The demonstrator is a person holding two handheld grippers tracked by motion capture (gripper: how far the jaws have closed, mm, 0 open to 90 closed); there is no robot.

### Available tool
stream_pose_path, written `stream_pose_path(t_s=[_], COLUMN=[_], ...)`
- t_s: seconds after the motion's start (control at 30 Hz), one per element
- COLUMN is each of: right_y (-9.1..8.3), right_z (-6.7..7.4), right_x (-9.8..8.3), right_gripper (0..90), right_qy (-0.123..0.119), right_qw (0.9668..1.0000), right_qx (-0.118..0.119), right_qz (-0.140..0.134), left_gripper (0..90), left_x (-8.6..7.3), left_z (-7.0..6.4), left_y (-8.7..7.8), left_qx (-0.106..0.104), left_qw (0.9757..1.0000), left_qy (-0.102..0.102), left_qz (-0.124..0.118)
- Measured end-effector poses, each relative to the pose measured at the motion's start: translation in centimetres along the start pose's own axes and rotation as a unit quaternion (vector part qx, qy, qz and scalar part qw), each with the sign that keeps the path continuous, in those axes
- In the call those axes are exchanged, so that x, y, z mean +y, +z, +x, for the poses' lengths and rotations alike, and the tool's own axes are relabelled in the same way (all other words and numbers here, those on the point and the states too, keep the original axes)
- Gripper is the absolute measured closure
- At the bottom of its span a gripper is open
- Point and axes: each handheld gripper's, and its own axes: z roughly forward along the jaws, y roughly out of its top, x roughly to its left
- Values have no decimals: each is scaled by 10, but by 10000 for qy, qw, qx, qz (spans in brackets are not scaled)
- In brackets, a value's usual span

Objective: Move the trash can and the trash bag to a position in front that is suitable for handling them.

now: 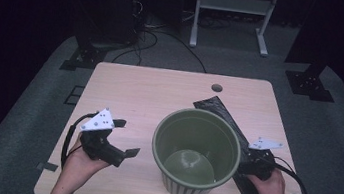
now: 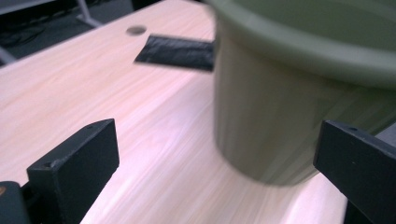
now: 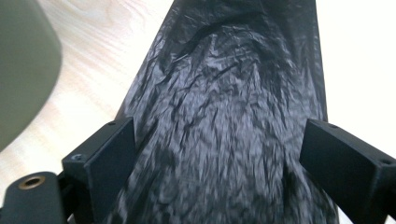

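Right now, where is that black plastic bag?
In the high view, the black bag lies flat on the table's right side, behind the green bin, under the right gripper.

On the surface [image 1: 126,86], the bin [image 1: 196,153] stands just toward six o'clock of the middle, and the bag [image 1: 218,110] lies flat behind and beside it, running from twelve o'clock down past its three o'clock side. The left hand-held gripper [image 1: 126,139] sits at the bin's nine o'clock, apart from it, while the right hand-held gripper [image 1: 244,164] is over the bag at the bin's three o'clock. A hole [image 1: 217,88] lies in the surface at twelve o'clock, beyond the bag.

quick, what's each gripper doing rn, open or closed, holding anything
Left gripper: open, holding nothing, jaws facing the green bin.
Right gripper: open, jaws either side of the black bag, not clamped on it.
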Motion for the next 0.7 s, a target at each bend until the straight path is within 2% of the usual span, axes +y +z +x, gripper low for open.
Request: stream_pose_path(t_s=[0.13, 0.33, 0.53, 0.6, 0.7], right_y=[-5, -5, -3, -3, -4], right_z=[0, 0, -1, -1, 0], right_x=[-7, -11, -11, -12, -13], right_gripper=[93, 92, 93, 94, 126], right_qy=[105, 69, 124, 127, 132], right_qw=[9999, 10000, 9999, 9999, 9999], right_qx=[91, 31, 85, 79, 79], right_qz=[18, 8, 83, 67, 38], left_gripper=[0, 0, 0, 0, 0], left_x=[-23, -56, -88, -93, -99], left_z=[4, 7, 9, 9, 10], left_y=[8, 21, 36, 40, 44], left_qx=[51, 129, 203, 224, 233], left_qw=[9999, 9994, 9977, 9969, 9966], left_qy=[-65, -93, -178, -181, -204], left_qz=[143, 293, 620, 728, 759])
